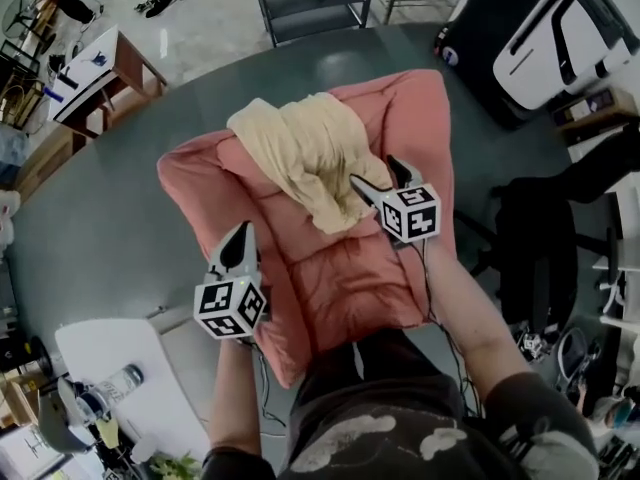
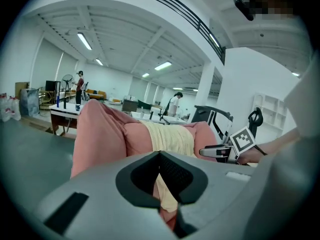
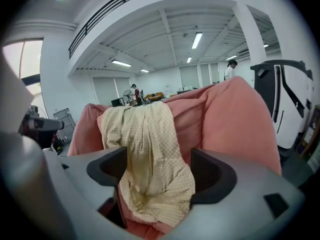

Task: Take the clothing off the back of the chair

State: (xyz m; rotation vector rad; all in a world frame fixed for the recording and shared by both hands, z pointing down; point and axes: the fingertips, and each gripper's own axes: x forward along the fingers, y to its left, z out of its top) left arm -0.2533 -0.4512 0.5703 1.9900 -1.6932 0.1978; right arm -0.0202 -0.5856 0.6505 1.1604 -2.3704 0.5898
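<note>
Grey floor (image 1: 100,218) open round chair (image 1: 350,288); clothing (image 1: 300,153) draped over its back (hem loose); right hand-held gripper (image 1: 375,171) open, left hand-held gripper (image 1: 243,230) closed.

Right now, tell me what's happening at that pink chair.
A person holds a gripper in each hand over a pink padded chair. A pale yellow garment lies draped over its back, not yet taken off. The right gripper points at the garment with its jaws wide apart, gripping nothing. The left gripper hovers over the pink padding, jaws together and empty.
</note>
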